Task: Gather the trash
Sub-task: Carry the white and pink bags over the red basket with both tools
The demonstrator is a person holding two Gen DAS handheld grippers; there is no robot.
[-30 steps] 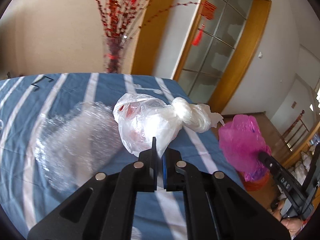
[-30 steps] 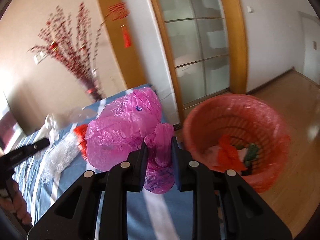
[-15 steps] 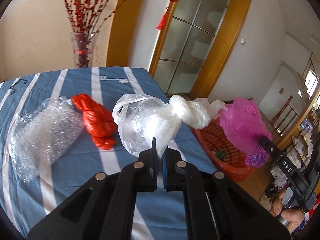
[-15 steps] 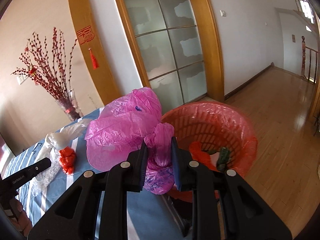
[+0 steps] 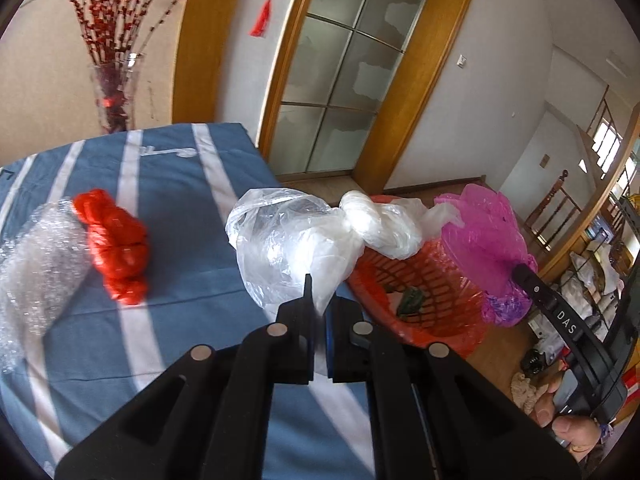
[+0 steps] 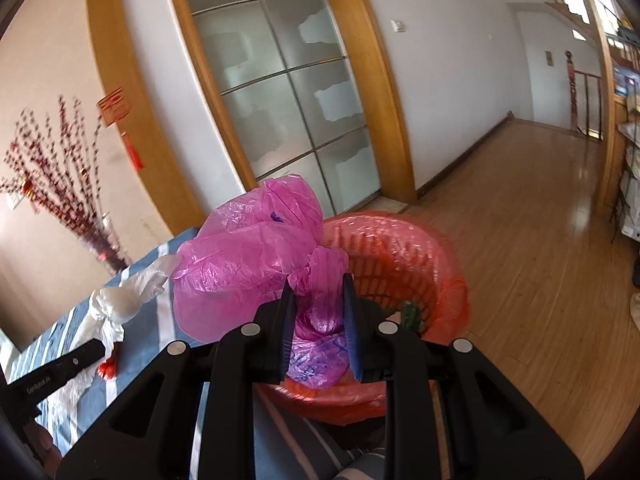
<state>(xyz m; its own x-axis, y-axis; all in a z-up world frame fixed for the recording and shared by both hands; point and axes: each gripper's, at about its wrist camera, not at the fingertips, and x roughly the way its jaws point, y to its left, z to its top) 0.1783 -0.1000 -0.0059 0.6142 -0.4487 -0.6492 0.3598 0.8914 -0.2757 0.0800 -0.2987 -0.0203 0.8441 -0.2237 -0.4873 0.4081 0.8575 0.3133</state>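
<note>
Left tongs [image 5: 318, 312] pinching a thin fold of the clear plastic bag [image 5: 292, 240], jaws nearly closed on it, bag hanging ahead with its knotted white end [image 5: 380, 224] reaching over the near rim of the red trash basket [image 5: 436, 312]. Right tongs [image 6: 318, 312] clamping the bunched neck of the magenta plastic bag [image 6: 248, 252], bag ballooning above the jaws, hovering above the basket [image 6: 404, 248]. Basket standing on the wooden floor [image 6: 540, 260] just beside the worktop, holding some green scrap [image 5: 412, 300]. Lying on the blue striped cloth [image 5: 180, 208] of the worktop: a crumpled red plastic bag [image 5: 116, 244] touching a wad of bubble wrap [image 5: 36, 264]. Fingers [image 5: 560, 420] gripping the right handle at the lower right of the left view.
</note>
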